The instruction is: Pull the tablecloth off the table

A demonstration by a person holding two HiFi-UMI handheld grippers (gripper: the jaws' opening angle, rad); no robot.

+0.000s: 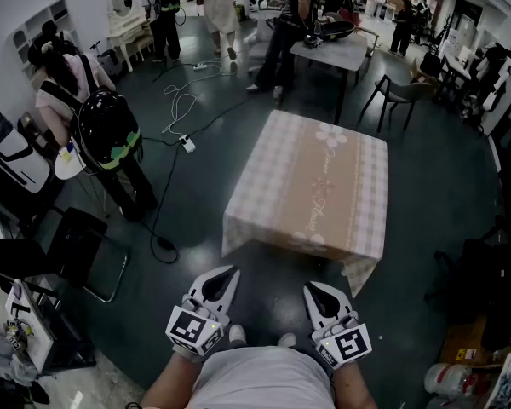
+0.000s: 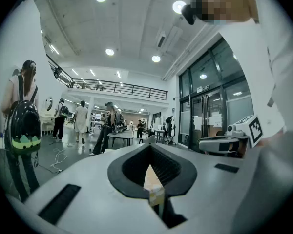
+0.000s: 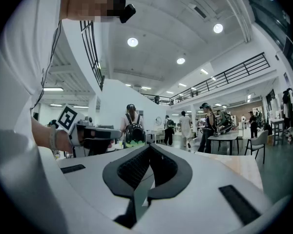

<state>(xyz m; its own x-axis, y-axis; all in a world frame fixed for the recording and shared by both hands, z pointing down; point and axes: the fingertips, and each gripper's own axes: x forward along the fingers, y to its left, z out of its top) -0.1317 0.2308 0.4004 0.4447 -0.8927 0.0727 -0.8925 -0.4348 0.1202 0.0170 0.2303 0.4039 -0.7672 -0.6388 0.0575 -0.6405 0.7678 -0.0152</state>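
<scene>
- The left gripper (image 1: 227, 276) and right gripper (image 1: 313, 291) are held level and close to the person's body, at 6 o'clock in the head view. This looks like a ready stance, as neither reaches the cloth.
- Both pairs of jaws are pressed fully together with nothing between them. Black ribbed pads meet at a point inside smooth white shells.
- The tablecloth (image 1: 315, 186) lies at 12 to 1 o'clock from the grippers and well apart from them. It is still draped over the table, hiding its top.
- The cloth seems thin and soft, with pale checks at the borders, a beige centre band printed with flowers, and corners that hang limp, so an edge should pinch easily.
- The floor (image 1: 213, 135) is dark and slightly glossy.
</scene>
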